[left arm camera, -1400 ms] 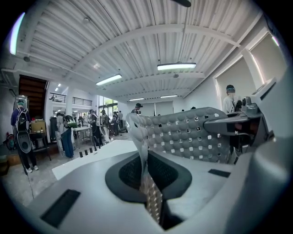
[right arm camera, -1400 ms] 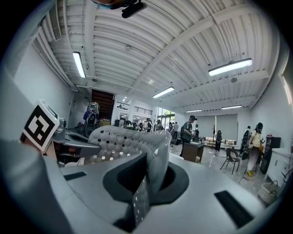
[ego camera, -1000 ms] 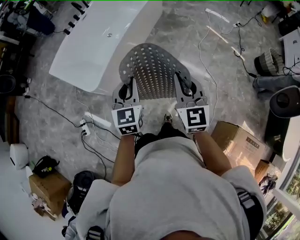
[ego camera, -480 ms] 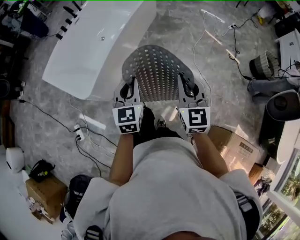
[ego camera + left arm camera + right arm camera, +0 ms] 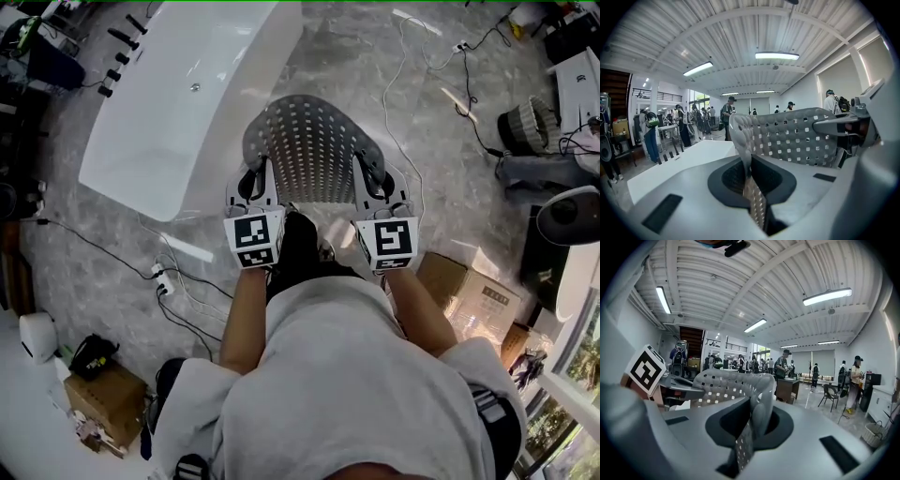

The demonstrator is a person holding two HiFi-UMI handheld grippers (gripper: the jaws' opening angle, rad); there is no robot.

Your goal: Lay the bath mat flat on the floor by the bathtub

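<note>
A grey perforated bath mat (image 5: pixel 312 145) hangs spread out in the air in front of me, above the marble floor beside the white bathtub (image 5: pixel 183 98). My left gripper (image 5: pixel 255 180) is shut on the mat's near left edge, and my right gripper (image 5: pixel 371 178) is shut on its near right edge. In the left gripper view the bath mat (image 5: pixel 797 138) is pinched between the jaws and stretches right toward the other gripper. The right gripper view shows the bath mat (image 5: pixel 724 385) clamped the same way, curling left.
Cables (image 5: pixel 178 281) and a power strip (image 5: pixel 159 277) lie on the floor at the left. Cardboard boxes (image 5: pixel 473 295) sit at the right and lower left. A fan (image 5: pixel 530 122) and black gear stand at the far right. Several people stand in the background hall.
My view has shifted so the bathtub sits further left and lower in the picture. Both grippers keep their hold on the mat, at much the same height.
</note>
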